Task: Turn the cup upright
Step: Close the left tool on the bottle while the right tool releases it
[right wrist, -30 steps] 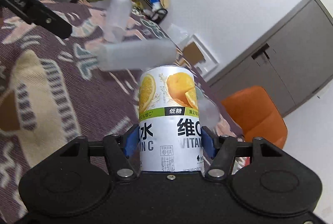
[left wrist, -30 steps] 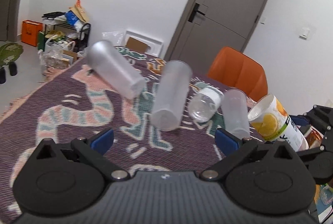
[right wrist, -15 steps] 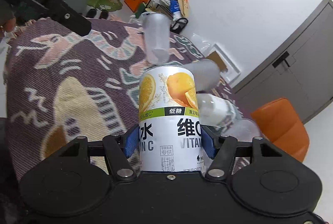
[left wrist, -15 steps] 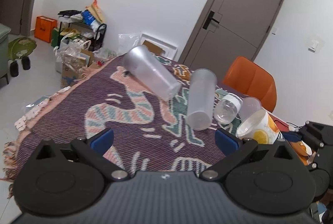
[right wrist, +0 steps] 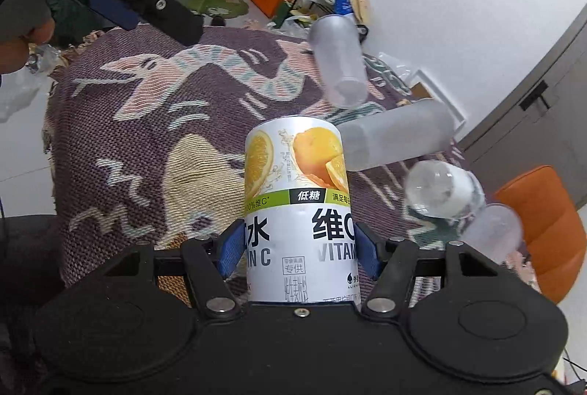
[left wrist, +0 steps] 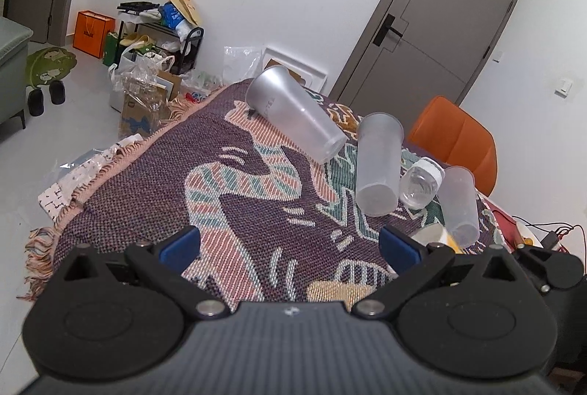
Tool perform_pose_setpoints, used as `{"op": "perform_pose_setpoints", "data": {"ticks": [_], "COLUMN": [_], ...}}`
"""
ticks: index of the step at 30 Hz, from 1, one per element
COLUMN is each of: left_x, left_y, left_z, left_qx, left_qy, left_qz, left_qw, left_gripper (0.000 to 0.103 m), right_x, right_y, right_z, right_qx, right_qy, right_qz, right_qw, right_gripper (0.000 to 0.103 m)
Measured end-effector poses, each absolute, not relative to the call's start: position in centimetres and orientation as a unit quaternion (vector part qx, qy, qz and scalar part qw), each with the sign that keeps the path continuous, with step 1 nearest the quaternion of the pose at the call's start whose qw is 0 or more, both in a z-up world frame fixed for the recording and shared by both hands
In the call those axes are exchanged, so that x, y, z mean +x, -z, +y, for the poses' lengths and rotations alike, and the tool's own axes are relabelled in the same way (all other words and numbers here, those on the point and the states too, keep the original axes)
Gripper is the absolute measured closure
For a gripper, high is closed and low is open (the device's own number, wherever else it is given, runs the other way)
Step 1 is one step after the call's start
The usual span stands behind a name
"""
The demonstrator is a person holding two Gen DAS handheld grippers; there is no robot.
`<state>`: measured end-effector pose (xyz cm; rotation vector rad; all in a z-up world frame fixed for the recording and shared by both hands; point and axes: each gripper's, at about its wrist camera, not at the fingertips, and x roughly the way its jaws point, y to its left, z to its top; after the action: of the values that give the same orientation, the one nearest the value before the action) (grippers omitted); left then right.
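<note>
My right gripper [right wrist: 295, 242] is shut on a white paper cup with orange-fruit print [right wrist: 299, 207], its blue pads against the cup's sides, held above the patterned cloth. A sliver of that cup [left wrist: 442, 239] shows behind my left gripper's right finger. My left gripper [left wrist: 290, 244] is open and empty above the near part of the cloth. Three frosted plastic cups lie on their sides: a large one [left wrist: 293, 112] at the back, one [left wrist: 378, 167] in the middle, a smaller one [left wrist: 460, 204] at the right.
A clear jar with a white lid [left wrist: 422, 184] lies between the middle and right cups. The purple patterned cloth [left wrist: 234, 189] covers the table. An orange chair [left wrist: 455, 138] stands behind it, a grey door [left wrist: 429, 28] beyond. Bags and boxes [left wrist: 146, 64] clutter the floor at left.
Both grippers have pulled back and up from the table, so the lying cups look smaller and farther. The right gripper still holds the orange-print cup; the left stays open.
</note>
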<state>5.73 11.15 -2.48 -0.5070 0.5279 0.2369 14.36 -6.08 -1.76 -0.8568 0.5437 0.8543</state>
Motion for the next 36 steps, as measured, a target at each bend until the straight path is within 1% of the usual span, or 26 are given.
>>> {"op": "perform_pose_setpoints", "data": {"ticks": [2, 3, 4, 13, 14, 16, 17, 22, 29, 32, 36], "left_x": [5.8, 5.9, 6.0, 7.9, 8.1, 8.7, 8.9, 10.5, 12.7, 13.5, 14.3], "left_y": [2.4, 2.4, 2.3, 2.3, 2.2, 2.2, 2.2, 3.1, 4.5, 5.2, 6.3], "left_z": [11.1, 11.0, 10.9, 8.9, 8.7, 8.3, 8.2, 7.5, 6.7, 6.6, 6.3], "left_qx": [-0.25, -0.252, -0.254, -0.294, -0.299, -0.308, -0.315, -0.366, -0.418, -0.448, -0.485], "left_qy": [-0.112, -0.109, -0.105, -0.058, -0.057, -0.053, -0.05, -0.028, -0.029, -0.03, -0.02], "left_qz": [0.26, 0.262, 0.263, 0.282, 0.282, 0.283, 0.284, 0.299, 0.313, 0.314, 0.305], "left_qw": [0.926, 0.925, 0.925, 0.911, 0.91, 0.907, 0.904, 0.881, 0.852, 0.837, 0.819], "left_gripper": [0.001, 0.001, 0.001, 0.001, 0.001, 0.001, 0.001, 0.002, 0.003, 0.007, 0.009], "right_x": [14.4, 14.4, 14.4, 14.0, 14.0, 14.1, 14.1, 15.2, 16.7, 17.0, 17.2], "right_y": [1.9, 1.7, 1.5, -0.7, -0.9, -1.3, -1.4, -2.0, -0.7, 0.0, 1.0], "right_z": [-6.2, -6.4, -6.7, -10.1, -10.6, -11.6, -12.1, -15.2, -19.4, -21.0, -22.5], "right_qx": [-0.392, -0.387, -0.381, -0.323, -0.316, -0.302, -0.294, -0.218, -0.12, -0.085, -0.044], "right_qy": [-0.399, -0.401, -0.4, -0.393, -0.391, -0.38, -0.373, -0.353, -0.32, -0.309, -0.306], "right_qz": [0.25, 0.25, 0.247, 0.244, 0.245, 0.245, 0.244, 0.263, 0.289, 0.291, 0.302], "right_qw": [0.79, 0.792, 0.796, 0.826, 0.829, 0.839, 0.845, 0.871, 0.894, 0.901, 0.902], "right_gripper": [0.039, 0.033, 0.029, 0.026, 0.025, 0.018, 0.017, 0.016, 0.017, 0.017, 0.017]}}
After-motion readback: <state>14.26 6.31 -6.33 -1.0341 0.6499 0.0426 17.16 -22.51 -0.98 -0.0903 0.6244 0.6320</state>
